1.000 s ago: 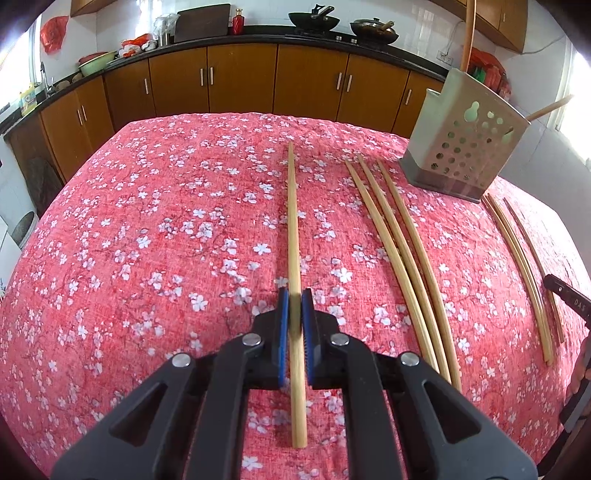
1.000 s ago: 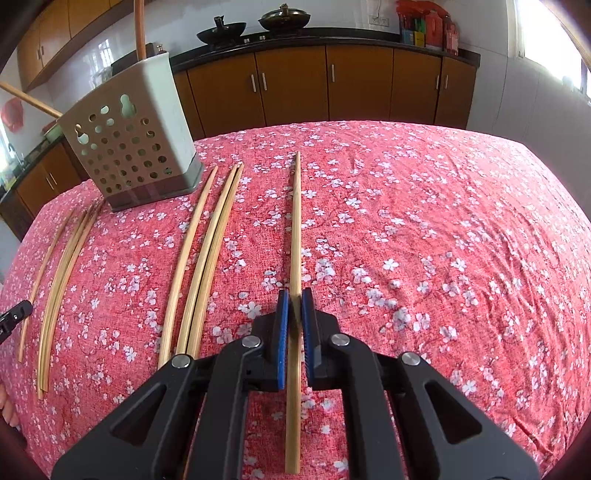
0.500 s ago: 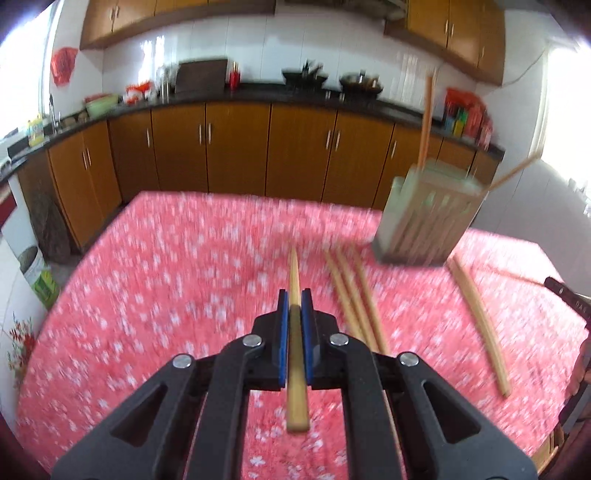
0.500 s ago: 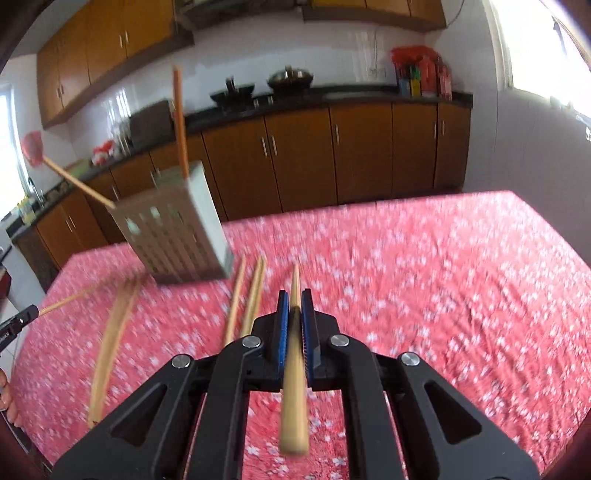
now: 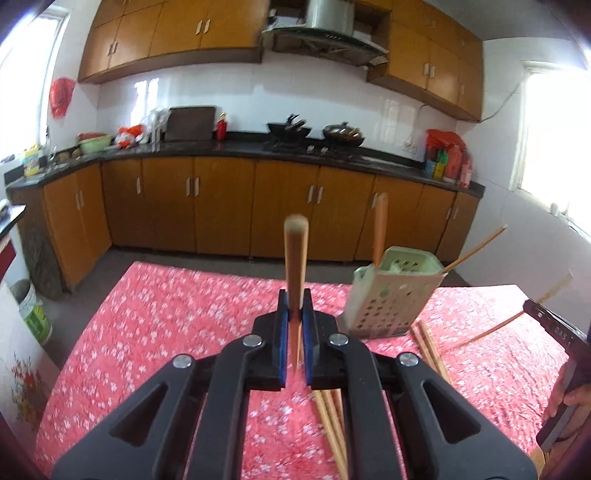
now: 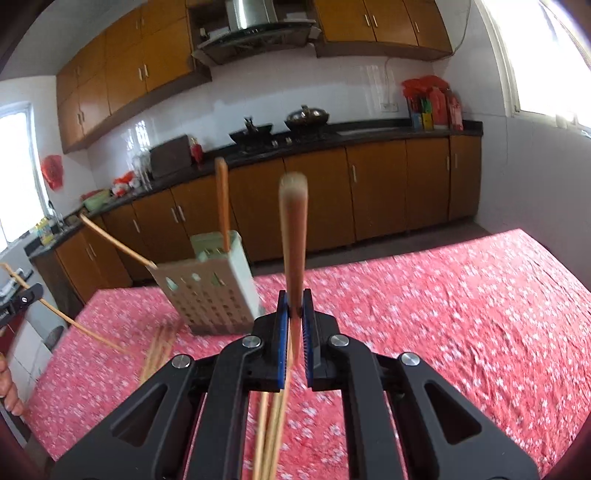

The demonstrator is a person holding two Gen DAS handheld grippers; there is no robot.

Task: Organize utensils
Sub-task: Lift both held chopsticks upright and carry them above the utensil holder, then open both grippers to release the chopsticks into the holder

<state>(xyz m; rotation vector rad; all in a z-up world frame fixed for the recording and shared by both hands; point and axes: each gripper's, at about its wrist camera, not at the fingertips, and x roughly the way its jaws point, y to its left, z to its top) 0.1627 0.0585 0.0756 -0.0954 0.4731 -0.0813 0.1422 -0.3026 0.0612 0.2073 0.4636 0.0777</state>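
Both chopsticks have left the cloth: your left gripper (image 5: pixel 294 334) clamps one chopstick (image 5: pixel 295 258), your right gripper (image 6: pixel 294 332) another (image 6: pixel 293 236), each pointing ahead. Perforated holder (image 5: pixel 391 295) stands at two o'clock from your left gripper, ten o'clock from your right, which looks nearer.

A black countertop (image 5: pixel 236 147) runs along the white-tiled back wall, and everything else sits around it. Below it stands a row of brown base cabinets (image 5: pixel 221 210); above it hang matching wall cabinets (image 5: pixel 173 33) on either side of a steel range hood (image 5: pixel 325 26). On the countertop, under the hood, rest two dark woks (image 5: pixel 343 133). Left of them stand a small red bottle (image 5: pixel 221 126) and a dark board (image 5: pixel 190 123) leaning on the wall, then a green basin (image 5: pixel 95 143). At the countertop's right end is a red bag (image 5: pixel 445 142) over what look like bottles. Left of the countertop, a white bucket (image 5: pixel 35 314) sits on the floor.
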